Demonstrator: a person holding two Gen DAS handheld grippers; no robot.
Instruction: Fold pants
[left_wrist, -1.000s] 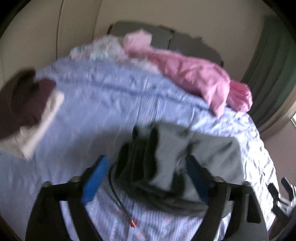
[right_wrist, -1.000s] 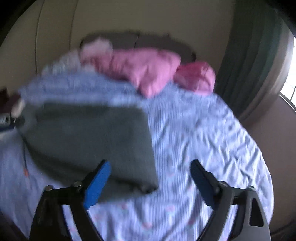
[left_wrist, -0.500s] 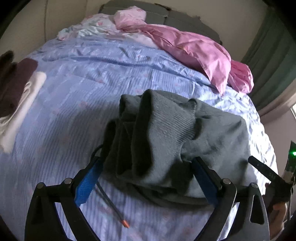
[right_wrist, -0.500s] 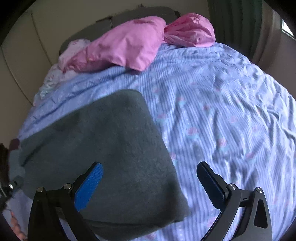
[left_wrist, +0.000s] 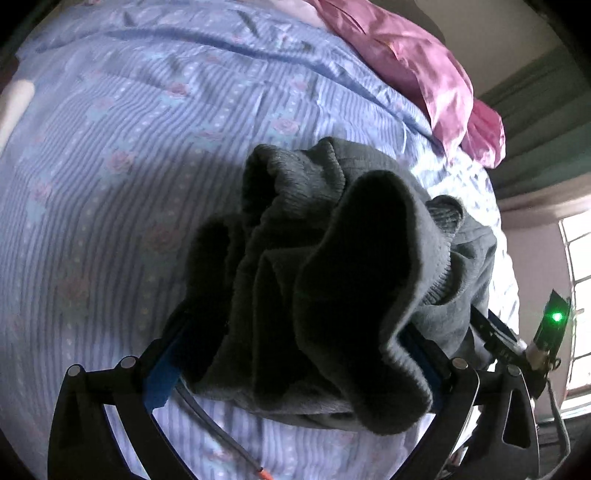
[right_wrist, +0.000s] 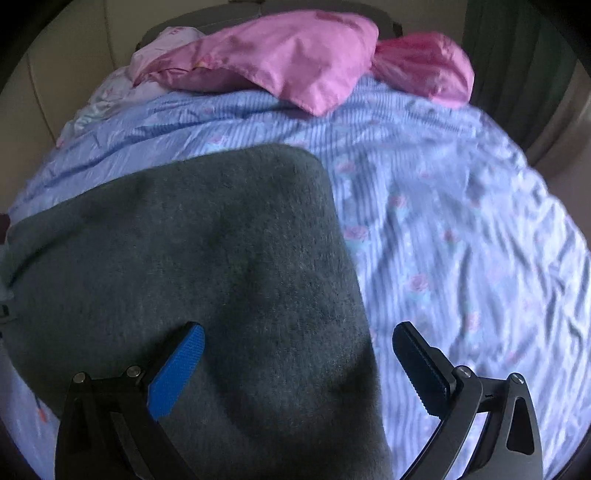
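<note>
Dark grey fleece pants (left_wrist: 332, 266) lie folded in a thick bundle on the blue striped bedsheet (left_wrist: 110, 147). My left gripper (left_wrist: 295, 354) is open, its jaws on either side of the bundle's bunched end, with the ribbed cuffs rising between them. In the right wrist view the pants (right_wrist: 207, 266) show as a flat folded slab. My right gripper (right_wrist: 295, 354) is open over the slab's right edge, the blue pad (right_wrist: 177, 369) over the fabric and the black finger (right_wrist: 421, 365) over the sheet.
A pink cover (right_wrist: 295, 62) and pink pillow (right_wrist: 424, 62) lie at the head of the bed. A dark cord with an orange tip (left_wrist: 258, 470) lies on the sheet by my left gripper. A green curtain (left_wrist: 535, 122) hangs at right. The other gripper's device with a green light (left_wrist: 556, 317) shows at right.
Both grippers have moved forward and down onto the pants. The bundle now fills the gap between my left jaws; my right gripper sits closer over the folded edge.
</note>
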